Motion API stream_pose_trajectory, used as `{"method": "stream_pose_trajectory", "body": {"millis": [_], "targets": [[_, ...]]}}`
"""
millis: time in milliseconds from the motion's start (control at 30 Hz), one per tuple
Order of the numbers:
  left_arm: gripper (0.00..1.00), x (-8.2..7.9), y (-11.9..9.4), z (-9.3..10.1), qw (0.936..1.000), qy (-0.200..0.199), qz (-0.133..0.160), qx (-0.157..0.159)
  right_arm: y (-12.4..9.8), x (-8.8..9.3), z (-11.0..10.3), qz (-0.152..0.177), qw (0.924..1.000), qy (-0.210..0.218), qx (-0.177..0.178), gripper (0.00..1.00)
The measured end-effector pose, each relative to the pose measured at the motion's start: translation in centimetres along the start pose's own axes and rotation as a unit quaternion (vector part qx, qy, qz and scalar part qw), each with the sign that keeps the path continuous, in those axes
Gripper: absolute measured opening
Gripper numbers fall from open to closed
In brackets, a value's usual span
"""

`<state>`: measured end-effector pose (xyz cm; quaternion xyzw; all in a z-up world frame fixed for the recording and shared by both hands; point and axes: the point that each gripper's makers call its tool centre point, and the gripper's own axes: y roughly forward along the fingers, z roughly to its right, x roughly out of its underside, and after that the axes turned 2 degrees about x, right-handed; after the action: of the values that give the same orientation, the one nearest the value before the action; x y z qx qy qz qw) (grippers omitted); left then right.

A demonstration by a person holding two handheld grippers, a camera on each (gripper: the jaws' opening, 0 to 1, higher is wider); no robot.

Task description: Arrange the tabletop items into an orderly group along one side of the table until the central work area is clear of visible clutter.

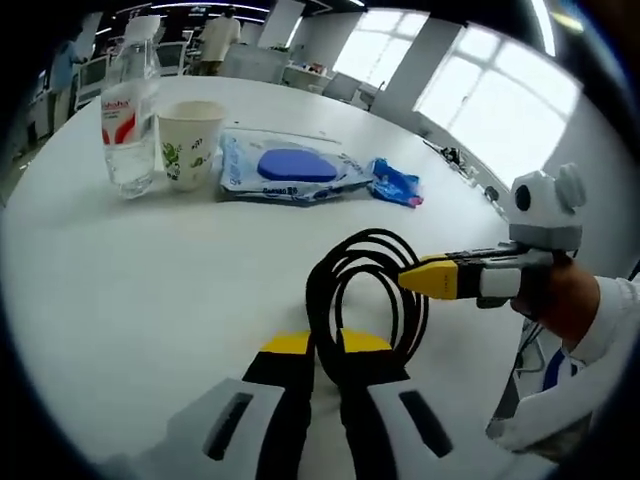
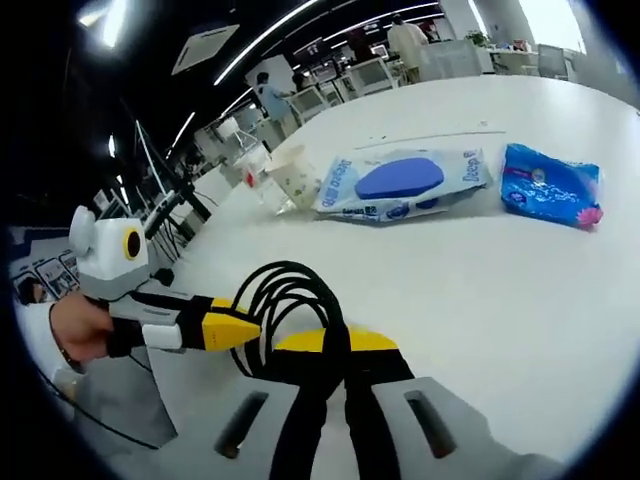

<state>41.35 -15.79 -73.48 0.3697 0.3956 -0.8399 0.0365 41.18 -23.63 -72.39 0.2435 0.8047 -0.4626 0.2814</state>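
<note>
A coiled black cable (image 1: 352,246) lies on the white table (image 1: 140,290), held from two sides. My left gripper (image 1: 326,343) is shut on the coil's near end, its yellow-tipped jaws pressed together around the strands. My right gripper (image 1: 415,277) comes in from the right and is shut on the coil's right side. In the right gripper view, the right gripper (image 2: 335,342) pinches the cable (image 2: 290,275), and the left gripper (image 2: 245,328) closes on it from the left.
Along the far side stand a water bottle (image 1: 128,115), a paper cup (image 1: 188,143), a wet-wipes pack (image 1: 290,167) and a small blue packet (image 1: 397,183). The wipes (image 2: 400,182) and blue packet (image 2: 550,185) lie beyond the cable. People and desks are far behind.
</note>
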Motion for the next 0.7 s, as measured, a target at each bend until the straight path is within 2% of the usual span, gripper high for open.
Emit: {"method": "stream_pose_trajectory", "body": {"millis": [267,500,700], "targets": [[0.04,-1.6,0.1,1.7,0.9998,0.011,0.012,0.009,-2.1,-1.5,0.5,0.025,0.9997,0.004,0.0,0.02],[0.04,-3.8,0.8,4.5,0.9989,0.035,0.021,0.025,-4.9,-3.4,1.9,0.053,0.9985,0.01,0.007,0.02],[0.04,-5.4,2.0,7.2,0.9974,0.05,0.03,0.042,-7.4,-4.6,3.9,0.076,0.9967,0.015,0.021,0.02]]}}
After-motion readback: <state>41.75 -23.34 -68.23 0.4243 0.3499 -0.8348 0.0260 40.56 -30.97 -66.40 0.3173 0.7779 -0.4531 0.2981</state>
